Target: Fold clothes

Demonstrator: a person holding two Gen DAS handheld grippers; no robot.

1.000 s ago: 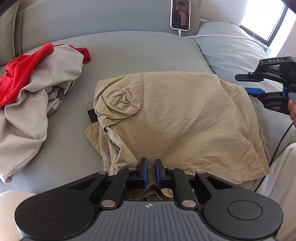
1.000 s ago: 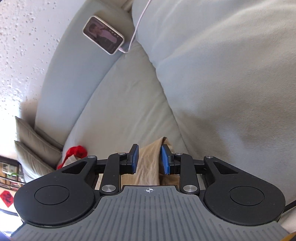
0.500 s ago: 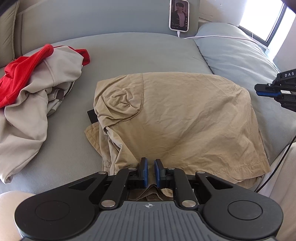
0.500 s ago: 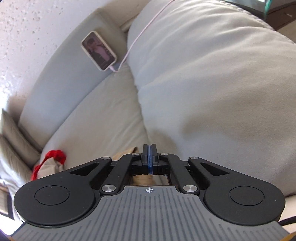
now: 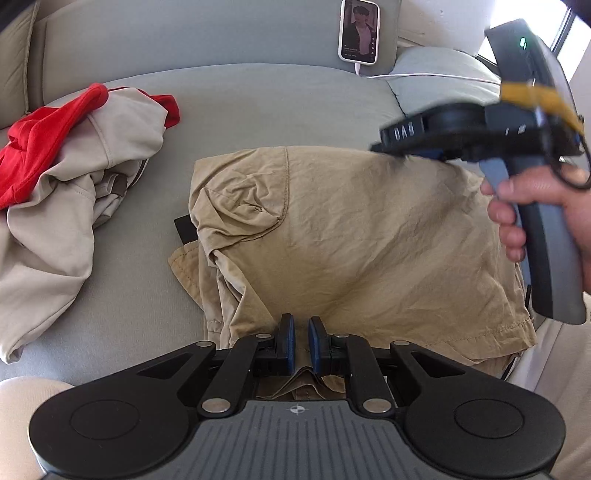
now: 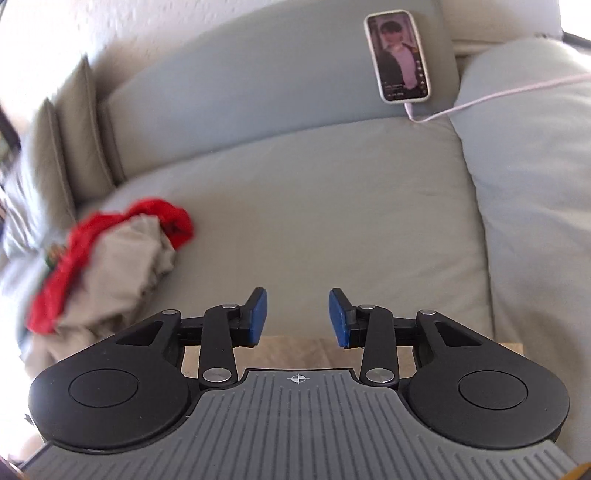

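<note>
A khaki garment [image 5: 369,229], folded over, lies on the grey sofa seat [image 5: 258,103]. My left gripper [image 5: 299,332] is at its near edge, jaws nearly together with a fold of the khaki cloth pinched between the blue pads. In the left wrist view my right gripper [image 5: 402,138], held by a hand [image 5: 524,199], hovers blurred over the garment's far right corner. In its own view the right gripper [image 6: 297,306] has its jaws opening, with nothing between them. Only a strip of the khaki garment [image 6: 295,350] shows under its fingers.
A crumpled pile of beige and red clothes [image 5: 66,177] lies at the left of the seat [image 6: 110,258]. A phone [image 5: 359,31] with a white cable leans on the sofa back [image 6: 400,55]. A grey cushion [image 6: 535,166] bounds the right side.
The right gripper swung in from the right edge and rolled level; it now hovers over the garment's far right corner. Its jaws closed, then spread apart. The left gripper kept still.
</note>
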